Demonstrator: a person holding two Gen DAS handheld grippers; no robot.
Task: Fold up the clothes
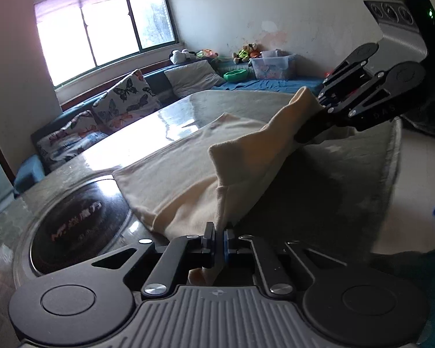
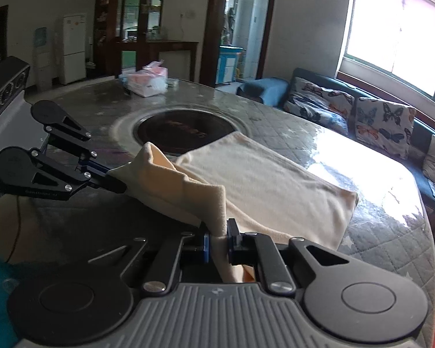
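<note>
both grippers pinch a cream garment (image 1: 188, 174) over the round table (image 1: 246, 104) — left gripper (image 1: 219, 242) and right gripper (image 2: 217, 239) clamped on lifted corners, fingertips buried in cloth; clear storage bin (image 1: 272, 65) contents blurred.

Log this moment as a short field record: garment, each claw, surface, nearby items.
garment: cream cloth, near edge lifted, far part flat on the table
left claw: shut on one corner of the cream cloth's lifted edge
right claw: shut on the other corner of that edge
surface: round table with quilted grey cover under a glossy sheet
inset: dark round cooktop at the table's middle, partly under the cloth
nearby: tissue pack at the far side of the table
stage: fold begun, not laid down
</note>
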